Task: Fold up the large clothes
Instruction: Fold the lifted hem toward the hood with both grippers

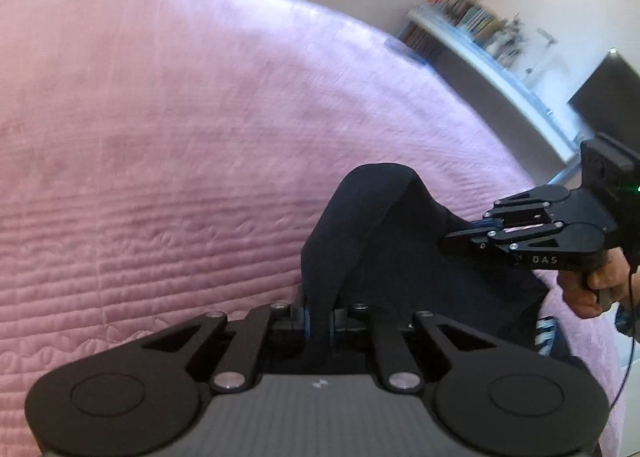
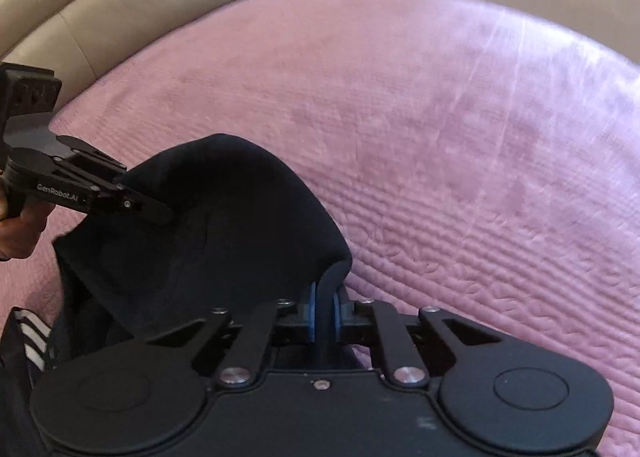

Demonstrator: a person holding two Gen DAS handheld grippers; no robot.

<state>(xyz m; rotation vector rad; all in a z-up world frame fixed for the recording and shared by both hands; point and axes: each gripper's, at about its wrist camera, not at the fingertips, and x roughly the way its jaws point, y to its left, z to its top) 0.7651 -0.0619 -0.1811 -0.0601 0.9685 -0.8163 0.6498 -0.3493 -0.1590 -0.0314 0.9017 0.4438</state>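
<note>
A pink quilted bed cover [image 2: 460,129] fills both views, and the dark garment [image 2: 224,225] lies bunched at its near edge, a white-striped part [image 2: 34,333] trailing low. One lifted band of cloth spans between the two grippers, so the held edge runs side to side from left gripper [image 1: 318,323] to right gripper [image 2: 325,311]; the rest hangs crumpled below. Each gripper is clenched on a pinch of that dark fabric between its blue pads. To do this step well, I judge the hands should draw apart until the edge is taut and level, then lay it flat on the cover before folding
</note>
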